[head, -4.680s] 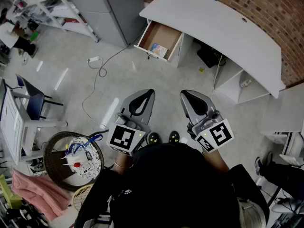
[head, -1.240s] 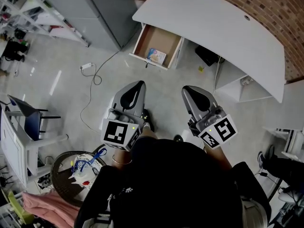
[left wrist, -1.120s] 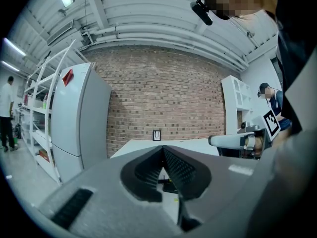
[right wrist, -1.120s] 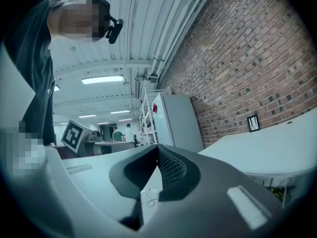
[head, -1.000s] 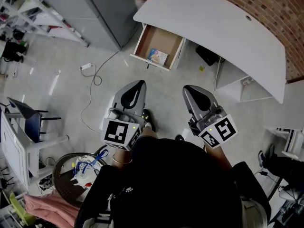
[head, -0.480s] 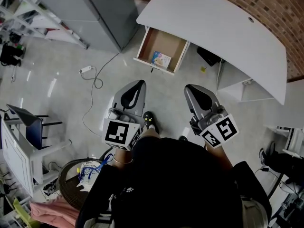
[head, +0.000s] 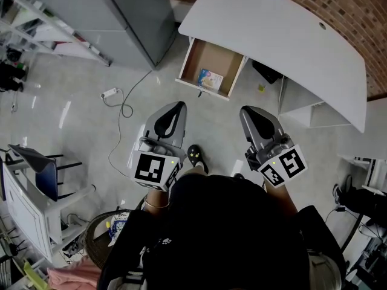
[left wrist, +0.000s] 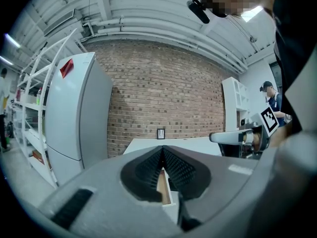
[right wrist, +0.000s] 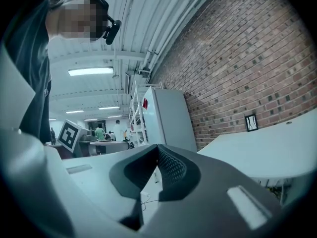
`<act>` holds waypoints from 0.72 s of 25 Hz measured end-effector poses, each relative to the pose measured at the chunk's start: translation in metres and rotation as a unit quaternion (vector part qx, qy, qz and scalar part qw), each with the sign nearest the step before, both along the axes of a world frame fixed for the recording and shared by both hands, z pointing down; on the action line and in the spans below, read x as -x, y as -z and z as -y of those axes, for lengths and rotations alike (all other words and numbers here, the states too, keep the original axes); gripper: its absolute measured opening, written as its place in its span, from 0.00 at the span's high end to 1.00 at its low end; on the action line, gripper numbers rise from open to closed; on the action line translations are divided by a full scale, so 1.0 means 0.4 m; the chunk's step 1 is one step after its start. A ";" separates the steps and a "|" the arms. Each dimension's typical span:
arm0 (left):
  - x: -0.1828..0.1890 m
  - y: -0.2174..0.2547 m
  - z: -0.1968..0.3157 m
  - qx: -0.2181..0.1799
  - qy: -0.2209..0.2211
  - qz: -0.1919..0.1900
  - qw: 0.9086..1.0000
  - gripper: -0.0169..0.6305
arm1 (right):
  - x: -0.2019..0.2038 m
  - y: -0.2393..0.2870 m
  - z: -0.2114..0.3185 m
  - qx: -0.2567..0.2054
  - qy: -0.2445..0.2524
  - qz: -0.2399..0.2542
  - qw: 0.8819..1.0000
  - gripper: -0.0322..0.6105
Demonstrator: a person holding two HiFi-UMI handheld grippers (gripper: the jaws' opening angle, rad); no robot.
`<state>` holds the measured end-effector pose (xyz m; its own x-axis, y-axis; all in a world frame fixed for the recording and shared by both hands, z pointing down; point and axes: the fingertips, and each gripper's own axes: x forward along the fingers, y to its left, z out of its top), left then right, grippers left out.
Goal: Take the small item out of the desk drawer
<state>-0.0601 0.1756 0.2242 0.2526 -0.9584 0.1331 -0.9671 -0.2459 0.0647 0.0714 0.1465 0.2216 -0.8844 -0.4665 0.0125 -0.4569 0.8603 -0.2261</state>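
Note:
The wooden desk drawer stands pulled out from the left end of the white desk. A small colourful item lies in its near right part. Both grippers are held level over the floor, well short of the drawer. My left gripper is shut and empty; in the left gripper view its ribbed pads meet, with the drawer's brown side showing under them. My right gripper is shut and empty too, with its pads together.
A tall grey cabinet stands left of the desk against the brick wall. A white cable with a plug trails over the floor. A white shelf unit sits under the desk. A chair and a round basket are behind left.
The drawer and desk have slid down and right in the head view as I walk nearer. Both grippers keep their pose and stay shut. The basket has dropped towards the bottom edge.

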 end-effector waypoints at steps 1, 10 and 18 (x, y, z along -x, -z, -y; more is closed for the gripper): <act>0.011 0.001 0.006 0.000 -0.003 0.000 1.000 0.97 | 0.011 0.000 0.004 0.000 -0.003 0.000 1.000 0.93; 0.106 0.007 0.041 -0.005 -0.028 0.008 1.000 0.97 | 0.079 0.004 0.048 -0.007 -0.040 -0.001 0.999 0.93; 0.170 -0.025 0.037 0.007 -0.055 -0.001 0.998 0.98 | 0.098 0.003 0.063 -0.011 -0.083 -0.013 0.996 0.93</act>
<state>-0.1281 0.1607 0.2343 0.3573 -0.9225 0.1462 -0.9339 -0.3505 0.0704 0.0321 0.1214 0.2205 -0.7948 -0.6065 0.0226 -0.5986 0.7773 -0.1937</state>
